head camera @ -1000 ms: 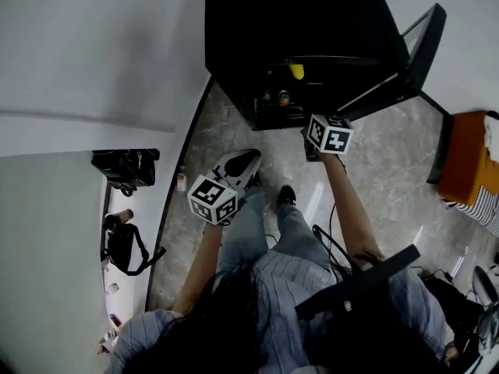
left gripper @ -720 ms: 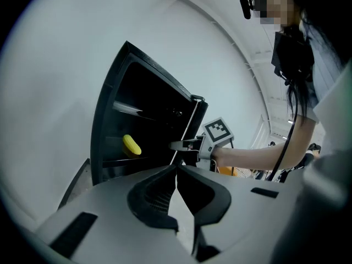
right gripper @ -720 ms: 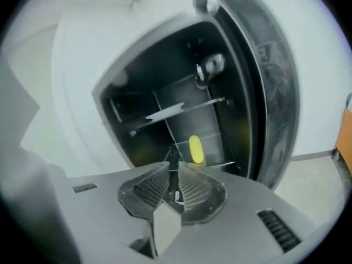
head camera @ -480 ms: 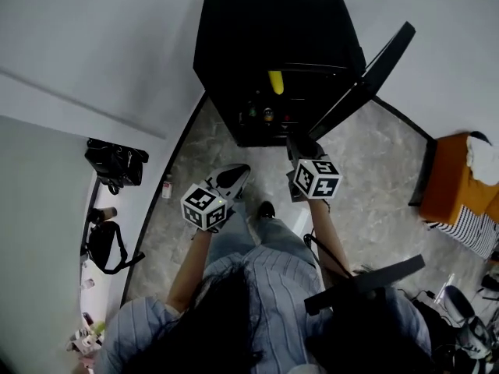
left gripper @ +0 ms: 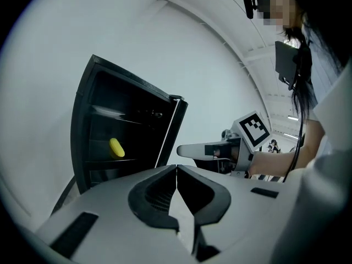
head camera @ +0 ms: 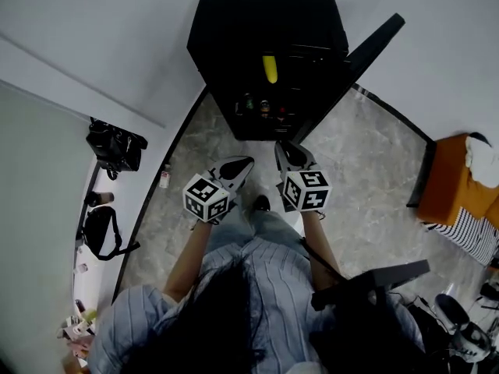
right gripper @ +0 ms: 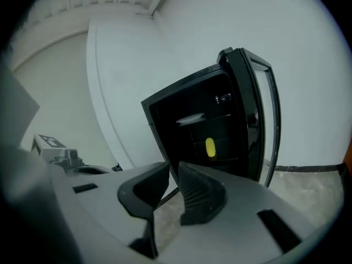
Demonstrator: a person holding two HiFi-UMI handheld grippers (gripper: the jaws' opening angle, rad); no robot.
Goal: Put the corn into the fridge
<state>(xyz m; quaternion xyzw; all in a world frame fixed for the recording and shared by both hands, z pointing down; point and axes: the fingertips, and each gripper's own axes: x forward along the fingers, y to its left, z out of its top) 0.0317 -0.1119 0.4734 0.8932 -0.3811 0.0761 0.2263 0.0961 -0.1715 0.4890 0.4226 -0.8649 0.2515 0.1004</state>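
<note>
Both tools have drawn back from the fridge toward the person since the earlier frame. Nearest, the left tool has its jaws pressed together on nothing. Just to its right, the right tool is likewise closed and empty. Well ahead of both tips, past the open door, the corn lies on a shelf inside the fridge. Its long axis seems to run front to back, one end toward the tools. It looks small, smooth, stiff and light, so likely to roll. A grip across its middle would suit.
</note>
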